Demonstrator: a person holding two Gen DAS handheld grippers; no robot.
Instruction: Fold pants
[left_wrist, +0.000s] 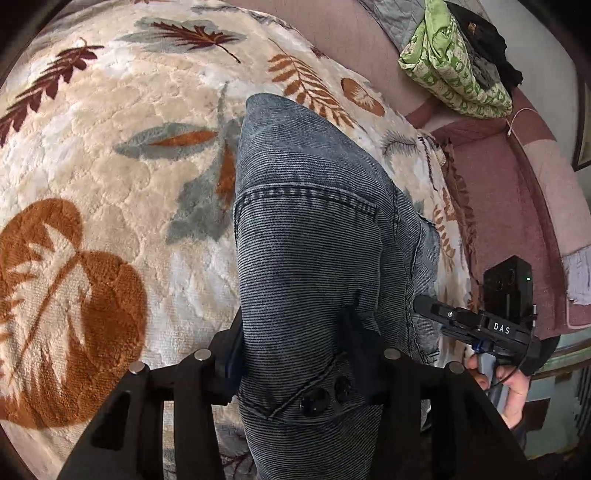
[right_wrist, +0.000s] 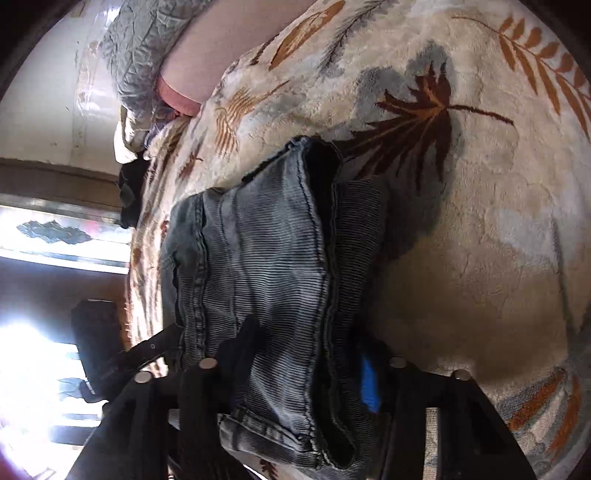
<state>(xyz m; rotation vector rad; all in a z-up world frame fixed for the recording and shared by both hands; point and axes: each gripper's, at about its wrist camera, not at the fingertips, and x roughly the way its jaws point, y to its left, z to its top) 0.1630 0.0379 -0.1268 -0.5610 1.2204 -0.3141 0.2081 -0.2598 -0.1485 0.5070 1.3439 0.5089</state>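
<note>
Faded blue-grey ribbed denim pants (left_wrist: 314, 236), folded double.

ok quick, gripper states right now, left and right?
Left gripper: shut on the jeans.
Right gripper: shut on the jeans too.

My grey-blue washed denim jeans (left_wrist: 317, 236) hung lifted over the leaf-patterned blanket, waistband end with two dark buttons up near me, the folded lower end (right_wrist: 266, 258) sagging toward the blanket's edge by the pink couch.
</note>
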